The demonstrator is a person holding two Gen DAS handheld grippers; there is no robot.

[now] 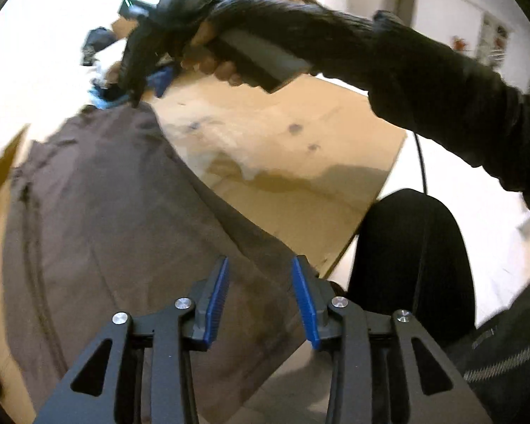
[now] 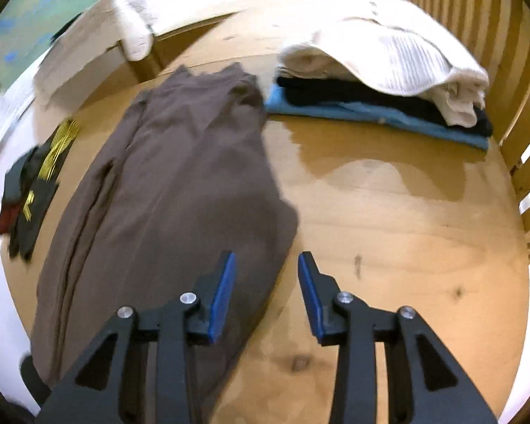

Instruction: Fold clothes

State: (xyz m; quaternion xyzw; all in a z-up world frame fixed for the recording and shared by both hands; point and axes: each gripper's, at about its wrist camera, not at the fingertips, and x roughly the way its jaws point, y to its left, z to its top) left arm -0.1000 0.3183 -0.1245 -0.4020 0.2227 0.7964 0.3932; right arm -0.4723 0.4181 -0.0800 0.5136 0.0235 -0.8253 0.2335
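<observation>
A: How are the fingers seen, nearest first?

B: In the right wrist view the right gripper [image 2: 266,295] is shown at the bottom of the frame with its blue pads apart and nothing between them. The left gripper [image 1: 259,300] is likewise seen parted and empty in the left wrist view.

A: And where is the garment found?

B: The brown garment [image 2: 180,190] is laid flat on the wooden table [image 2: 388,219] as a long strip. Its long axis is run from lower left to upper centre of the right view. Its near right edge is crossed by the left finger of the right gripper; the other finger is held over bare wood. In the left view the cloth is spread below and ahead of the fingers, with the table's corner at centre right.

A: Which is judged nearer?

B: Both are held over the near end; neither is clearly favoured.

A: What room is left?

B: Open wood is offered right of the garment. Farther back, a folded stack [image 2: 381,88] is set beside the strip's far end, and dark small items [image 2: 28,190] lie at the left edge.
</observation>
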